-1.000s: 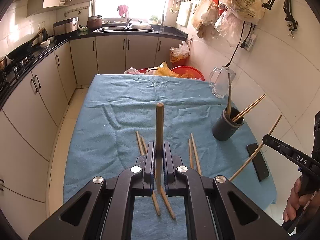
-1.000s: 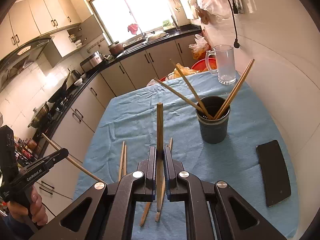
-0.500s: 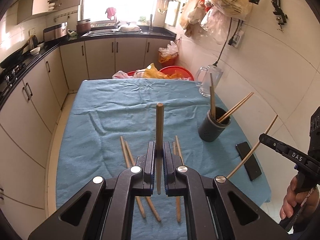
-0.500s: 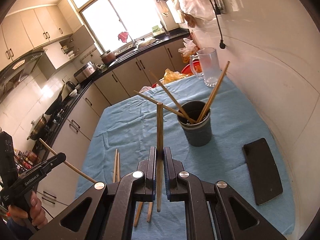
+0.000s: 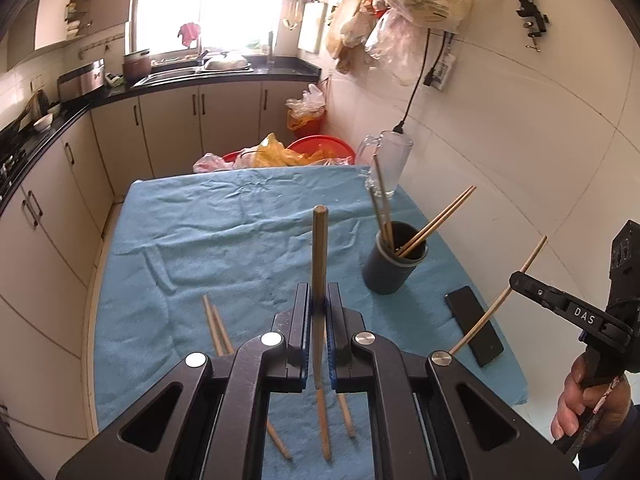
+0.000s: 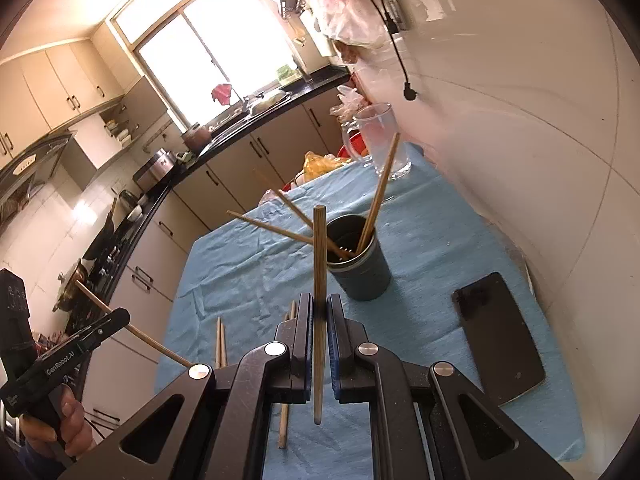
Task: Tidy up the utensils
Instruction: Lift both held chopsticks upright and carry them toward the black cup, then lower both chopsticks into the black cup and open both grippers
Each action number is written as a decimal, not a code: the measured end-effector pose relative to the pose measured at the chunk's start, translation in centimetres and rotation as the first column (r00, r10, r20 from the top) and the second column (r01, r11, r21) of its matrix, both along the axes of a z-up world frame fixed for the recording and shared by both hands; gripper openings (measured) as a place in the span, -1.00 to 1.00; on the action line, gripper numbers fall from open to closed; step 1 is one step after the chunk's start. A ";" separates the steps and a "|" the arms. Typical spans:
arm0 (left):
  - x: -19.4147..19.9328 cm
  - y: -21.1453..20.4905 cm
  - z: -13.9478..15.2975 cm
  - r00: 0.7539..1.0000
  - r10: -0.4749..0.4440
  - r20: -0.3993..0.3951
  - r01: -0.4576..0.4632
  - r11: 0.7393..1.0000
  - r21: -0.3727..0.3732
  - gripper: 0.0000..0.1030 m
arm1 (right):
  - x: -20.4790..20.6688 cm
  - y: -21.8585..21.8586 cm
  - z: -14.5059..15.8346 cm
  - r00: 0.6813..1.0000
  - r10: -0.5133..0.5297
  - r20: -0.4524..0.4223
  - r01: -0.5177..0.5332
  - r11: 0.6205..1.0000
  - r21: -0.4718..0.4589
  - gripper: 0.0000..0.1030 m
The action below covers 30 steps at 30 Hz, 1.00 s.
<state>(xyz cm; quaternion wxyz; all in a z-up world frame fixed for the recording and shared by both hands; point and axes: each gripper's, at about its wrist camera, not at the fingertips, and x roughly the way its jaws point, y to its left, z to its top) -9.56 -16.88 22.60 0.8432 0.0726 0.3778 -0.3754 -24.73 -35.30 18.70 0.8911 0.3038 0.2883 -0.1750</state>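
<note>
My left gripper point(image 5: 319, 300) is shut on a wooden chopstick point(image 5: 319, 252) that points forward over the blue cloth. My right gripper point(image 6: 319, 308) is shut on another chopstick point(image 6: 319, 256), its tip close to the left rim of the dark grey holder cup point(image 6: 360, 268). The cup point(image 5: 394, 264) holds several chopsticks leaning outward. Loose chopsticks point(image 5: 216, 328) lie on the cloth near the front edge, partly hidden by my left gripper; they also show in the right wrist view point(image 6: 220, 340). The right gripper with its chopstick shows in the left wrist view point(image 5: 516, 280).
A black phone point(image 6: 500, 332) lies on the cloth right of the cup. A glass mug point(image 6: 380, 140) stands at the table's far right corner by the tiled wall. Red basins with bags point(image 5: 304, 152) sit beyond the far edge. Kitchen cabinets run along the left.
Both grippers have risen and drawn back a little, each still holding its chopstick. The right gripper has swung left, so the cup sits nearer its chopstick tip.
</note>
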 end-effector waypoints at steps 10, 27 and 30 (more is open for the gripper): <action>0.3 -3.2 2.4 0.998 -0.062 0.033 0.063 0.998 -0.025 -0.88 | -1.7 -2.7 1.1 0.997 -0.068 0.034 0.068 0.997 0.022 -0.87; 1.4 -10.7 6.1 0.987 -0.135 0.086 0.141 0.987 -0.078 -0.88 | 0.0 -7.3 5.0 0.990 -0.098 0.099 0.099 0.995 -0.001 -0.87; 2.0 -11.9 6.5 0.987 -0.135 0.086 0.143 0.986 -0.090 -0.88 | 0.8 -8.0 5.6 0.990 -0.098 0.104 0.100 0.995 -0.014 -0.87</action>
